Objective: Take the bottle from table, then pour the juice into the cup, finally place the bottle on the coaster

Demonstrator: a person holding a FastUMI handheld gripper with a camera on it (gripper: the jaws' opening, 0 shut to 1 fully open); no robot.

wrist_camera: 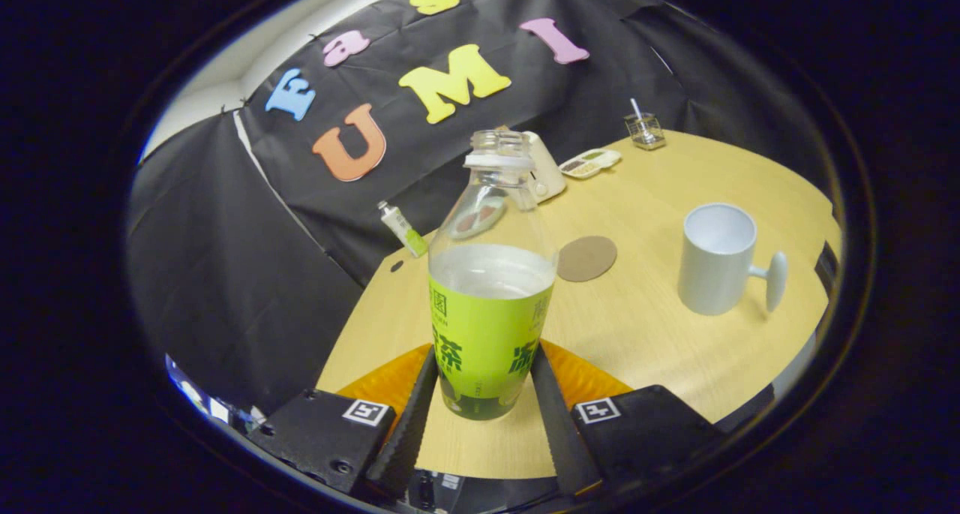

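Wooden table (675,349), white cup (716,259) and round coaster (586,258) well beyond uncapped bottle (489,304). Bottle upright between gripper (484,394) fingers, apparently clamped by both near its base. Risk: low grip, likely tipping or spilling juice during pouring.

clear plastic bottle (491,274) (glossy label), wood-grain table (660,349)
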